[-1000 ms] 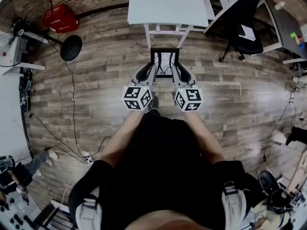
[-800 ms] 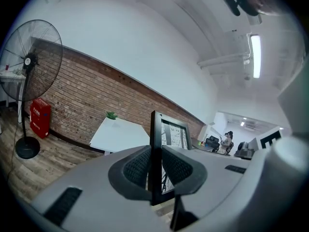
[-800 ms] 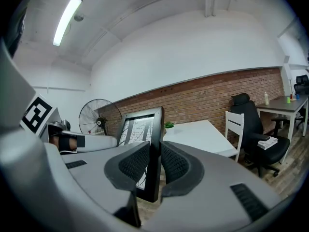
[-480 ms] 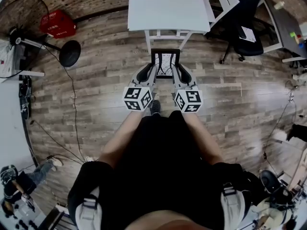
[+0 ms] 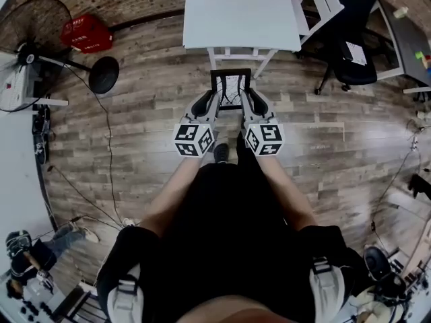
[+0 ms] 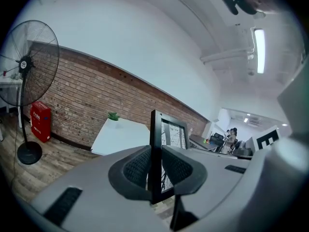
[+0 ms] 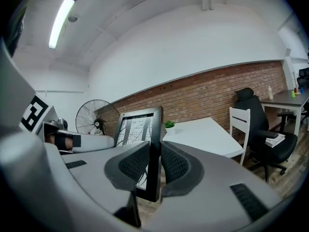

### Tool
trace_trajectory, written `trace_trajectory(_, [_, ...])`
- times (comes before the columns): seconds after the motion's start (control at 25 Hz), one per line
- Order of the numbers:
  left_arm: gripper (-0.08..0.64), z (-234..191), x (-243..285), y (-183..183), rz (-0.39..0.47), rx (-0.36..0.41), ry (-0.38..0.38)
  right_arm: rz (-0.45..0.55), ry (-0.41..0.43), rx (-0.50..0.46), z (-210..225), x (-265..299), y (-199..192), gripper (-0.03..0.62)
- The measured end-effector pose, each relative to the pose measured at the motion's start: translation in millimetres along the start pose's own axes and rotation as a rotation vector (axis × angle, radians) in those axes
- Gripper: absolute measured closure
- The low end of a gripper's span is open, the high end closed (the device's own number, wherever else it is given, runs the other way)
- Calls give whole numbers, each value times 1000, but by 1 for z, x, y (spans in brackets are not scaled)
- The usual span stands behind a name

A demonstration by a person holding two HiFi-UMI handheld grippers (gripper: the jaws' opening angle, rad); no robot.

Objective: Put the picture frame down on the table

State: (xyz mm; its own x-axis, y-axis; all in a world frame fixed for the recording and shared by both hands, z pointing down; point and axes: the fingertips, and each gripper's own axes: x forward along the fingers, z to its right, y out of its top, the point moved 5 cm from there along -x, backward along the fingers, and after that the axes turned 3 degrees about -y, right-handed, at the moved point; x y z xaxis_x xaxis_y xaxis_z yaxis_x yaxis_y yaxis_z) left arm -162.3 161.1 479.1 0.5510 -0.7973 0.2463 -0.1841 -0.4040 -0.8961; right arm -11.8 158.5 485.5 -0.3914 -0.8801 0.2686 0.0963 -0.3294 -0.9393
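**A:** What do we log as changed over the last second?

**B:** We have walked closer. The desk [image 5: 239, 12] at 12 o'clock now sits nearer the picture frame [image 5: 231, 89]. The fan base [image 5: 103, 75] at 10 o'clock has shifted in the head view. The frame's pose between the claws is unchanged.

**A:** Claw states?

**B:** The left claw [image 5: 215, 99] is clenched on the frame's 9 o'clock edge and the right claw [image 5: 248, 99] on its 3 o'clock edge. In each claw's own view, ribbed pads [image 6: 136, 168] press both faces of the black moulding.

**A:** Where is the frame?

**B:** It is upright, in the air above the wooden floor [image 5: 148, 113], just short of the desk's near edge. It is not over the desktop yet.

**A:** What does that mean for the task?

**B:** We judge the carry nearly done. What remains is to reach over the edge, lower the frame and let go.

**A:** Any writing?

**B:** None we can read. The claw cubes [image 5: 194, 138] carry only black-and-white square markers. The frame holds a line drawing with no legible words. The red crate [image 5: 86, 33] at 10 o'clock is too small for us to read.
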Motion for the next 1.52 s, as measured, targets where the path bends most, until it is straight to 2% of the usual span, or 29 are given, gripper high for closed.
trace_trajectory(0.32, [482, -7, 40, 16, 11, -17, 35, -12, 33, 24, 28, 32, 14, 523])
trace_trajectory(0.88, [482, 11, 116, 32, 29, -30, 110, -57, 112, 55, 102, 76, 38, 523])
trace_trajectory(1.52, [482, 14, 168, 50, 59, -32, 236, -73, 236, 15, 145, 127, 63, 523])
